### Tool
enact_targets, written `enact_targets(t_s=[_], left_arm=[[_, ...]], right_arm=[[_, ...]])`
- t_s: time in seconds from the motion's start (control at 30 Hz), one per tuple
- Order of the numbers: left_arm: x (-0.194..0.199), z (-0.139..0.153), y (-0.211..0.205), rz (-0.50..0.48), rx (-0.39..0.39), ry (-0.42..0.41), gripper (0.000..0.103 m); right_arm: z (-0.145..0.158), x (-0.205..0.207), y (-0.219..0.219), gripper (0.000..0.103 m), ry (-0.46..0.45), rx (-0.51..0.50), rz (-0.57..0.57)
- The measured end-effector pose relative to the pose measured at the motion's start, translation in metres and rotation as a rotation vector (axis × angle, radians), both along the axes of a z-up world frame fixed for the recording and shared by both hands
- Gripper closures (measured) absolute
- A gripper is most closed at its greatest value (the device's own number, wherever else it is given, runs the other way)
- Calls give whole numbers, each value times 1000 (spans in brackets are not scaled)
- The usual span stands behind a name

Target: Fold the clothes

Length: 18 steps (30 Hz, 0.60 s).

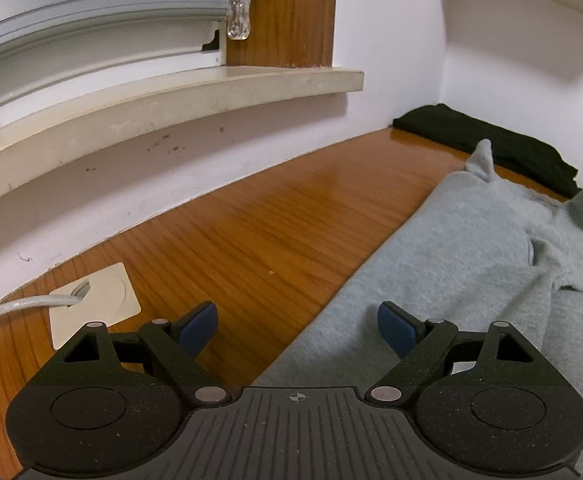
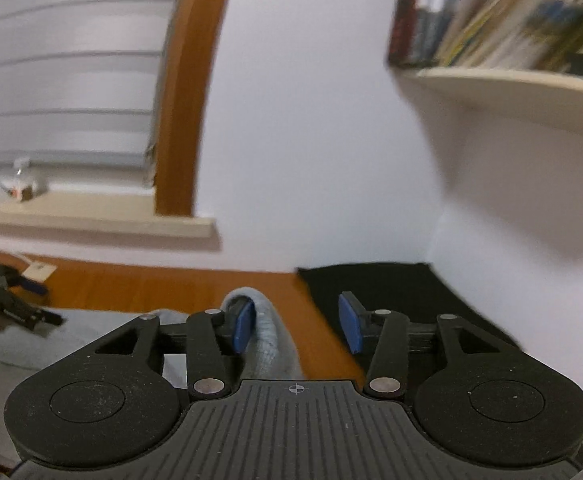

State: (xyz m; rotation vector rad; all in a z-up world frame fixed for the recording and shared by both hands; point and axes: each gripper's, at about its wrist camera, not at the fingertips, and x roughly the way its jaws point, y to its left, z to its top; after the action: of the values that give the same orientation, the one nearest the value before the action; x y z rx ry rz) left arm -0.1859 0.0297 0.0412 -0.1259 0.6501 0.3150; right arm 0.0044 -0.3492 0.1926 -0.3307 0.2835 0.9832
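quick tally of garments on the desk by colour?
Grey: 1, the grey garment spread over the wooden desk, one corner poking up.
Black: 1, the black garment folded flat in the far corner by the wall.
Total: 2

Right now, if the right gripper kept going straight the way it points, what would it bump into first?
Probably the raised fold of the grey garment, which stands between the open fingers of the right gripper. Past it lies the black folded cloth by the wall, though the blur leaves depth unclear.
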Motion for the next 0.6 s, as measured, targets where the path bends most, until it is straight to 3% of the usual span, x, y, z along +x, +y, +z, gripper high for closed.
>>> enact_targets(t_s=[0.23, 0.3, 0.43, 0.6], left_arm=[[0, 0, 0, 0, -4, 1, 14], [0, 0, 1, -1, -7, 0, 14], [0, 0, 2, -4, -10, 2, 14], [0, 0, 1, -3, -6, 4, 14]], right_arm=[[-75, 26, 82, 55, 87, -244, 40], [-86, 26, 91, 55, 105, -272, 50], [-74, 19, 92, 50, 89, -262, 65], [-31, 9, 72, 49, 13, -234, 68]])
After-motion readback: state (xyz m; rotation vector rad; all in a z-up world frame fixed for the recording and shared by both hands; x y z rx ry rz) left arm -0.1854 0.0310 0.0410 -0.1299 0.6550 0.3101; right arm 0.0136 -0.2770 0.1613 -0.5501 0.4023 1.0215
